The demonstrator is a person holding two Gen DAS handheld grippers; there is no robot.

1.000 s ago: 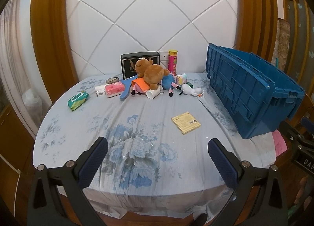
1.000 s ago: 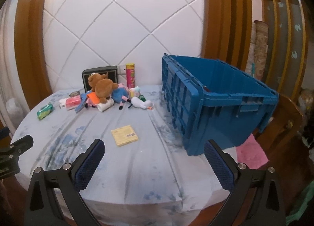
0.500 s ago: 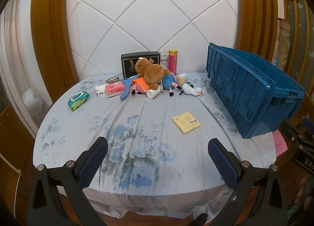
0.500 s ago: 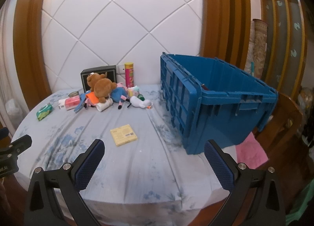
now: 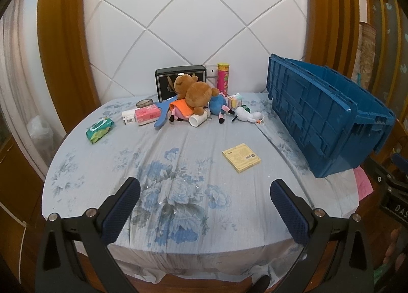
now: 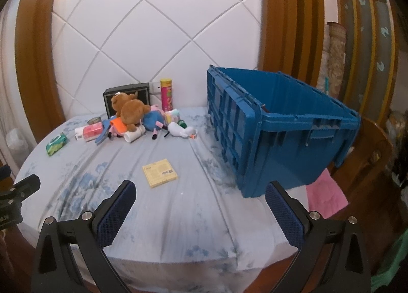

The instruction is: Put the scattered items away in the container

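A big blue crate (image 5: pixel 329 114) (image 6: pixel 278 130) stands on the right side of the round table. A yellow flat pack (image 5: pixel 241 157) (image 6: pixel 160 172) lies alone mid-table. At the back a pile holds a brown teddy bear (image 5: pixel 195 93) (image 6: pixel 131 110), a blue plush (image 5: pixel 218 104), a white plush duck (image 5: pixel 247 116) (image 6: pixel 181 130), a white cup (image 5: pixel 197 121), a pink tissue pack (image 5: pixel 148 114) and a pink tube can (image 5: pixel 223 77) (image 6: pixel 167 94). A green wipes pack (image 5: pixel 100 130) (image 6: pixel 56 144) lies at the left. My left gripper (image 5: pixel 204 206) and right gripper (image 6: pixel 200 211) hover open and empty over the near table edge.
A black box (image 5: pixel 178 81) stands against the quilted white wall behind the pile. The floral cloth (image 5: pixel 178 191) covers the table. A pink cloth (image 6: pixel 323 196) lies by a wooden chair (image 6: pixel 367 163) at the right. Wooden pillars flank the wall.
The right wrist view has shifted slightly, with the crate and items sitting a little further left and up. The left gripper has barely moved. Both stay open.
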